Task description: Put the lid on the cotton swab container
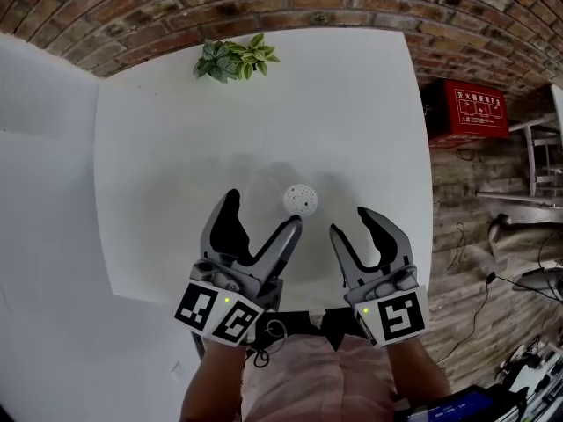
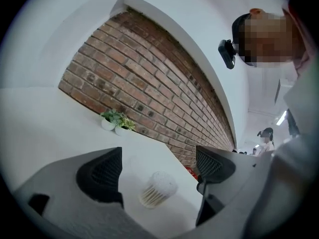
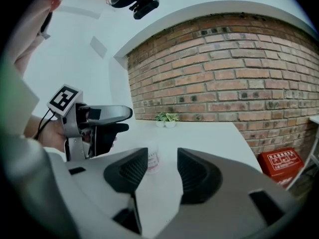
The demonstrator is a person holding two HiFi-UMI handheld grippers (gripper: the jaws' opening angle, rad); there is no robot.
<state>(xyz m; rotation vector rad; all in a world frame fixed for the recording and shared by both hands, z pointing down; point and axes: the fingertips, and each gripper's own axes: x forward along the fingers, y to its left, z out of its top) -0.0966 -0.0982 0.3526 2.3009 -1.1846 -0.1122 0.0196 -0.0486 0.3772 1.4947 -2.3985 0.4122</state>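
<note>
The cotton swab container (image 1: pixel 300 199) is seen upright on the white table (image 1: pixel 158 165), just beyond the left gripper (image 1: pixel 262 211), whose jaws are spread wide, empty. The jaws of the right gripper (image 1: pixel 352 222) are held apart on nothing. Whether its lid is fitted cannot be made out.

The cotton swab container (image 1: pixel 300 199) stands on the table (image 1: pixel 158 148) just in front of my left gripper (image 1: pixel 262 209), ahead and left of my right gripper (image 1: pixel 350 221). The plant (image 1: pixel 234 60) sits far behind it, at the table's back edge
</note>
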